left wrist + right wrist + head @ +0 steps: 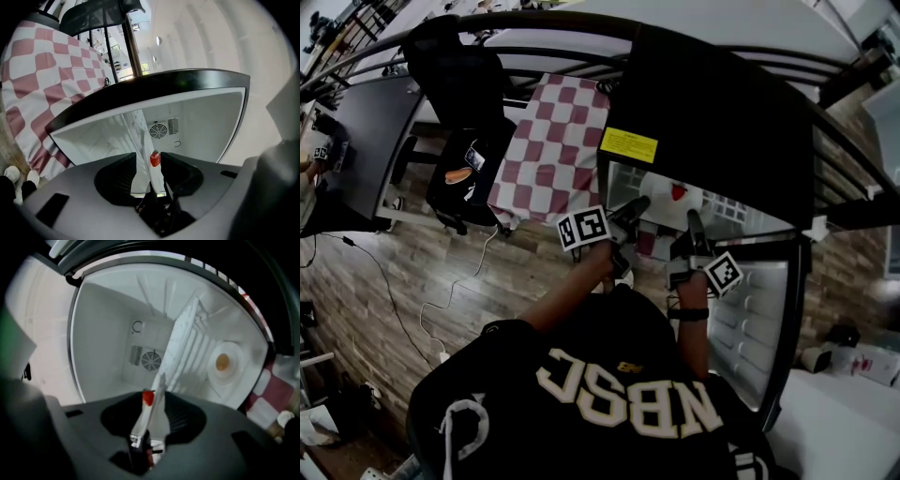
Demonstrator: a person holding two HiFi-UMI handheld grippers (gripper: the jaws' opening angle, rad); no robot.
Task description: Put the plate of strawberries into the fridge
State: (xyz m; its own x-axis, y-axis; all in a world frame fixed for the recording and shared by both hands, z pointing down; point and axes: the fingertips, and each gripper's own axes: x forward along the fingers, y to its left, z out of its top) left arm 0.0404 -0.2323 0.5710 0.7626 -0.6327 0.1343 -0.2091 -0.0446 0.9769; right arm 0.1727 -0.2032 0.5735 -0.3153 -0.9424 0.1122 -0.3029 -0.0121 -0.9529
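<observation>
Both sets of my jaws stand wide apart, pads off the china. The plate sits in the fridge on its shelf. It is white and thin, seen edge-on, with one red strawberry near the rim. My left gripper is at its nine o'clock and my right gripper at its five. The rim runs between each pair of jaws, dead ahead at twelve, and neither hand is nearer. The way out, I reckon, is straight back to six, kept level so nothing snags the rim.
</observation>
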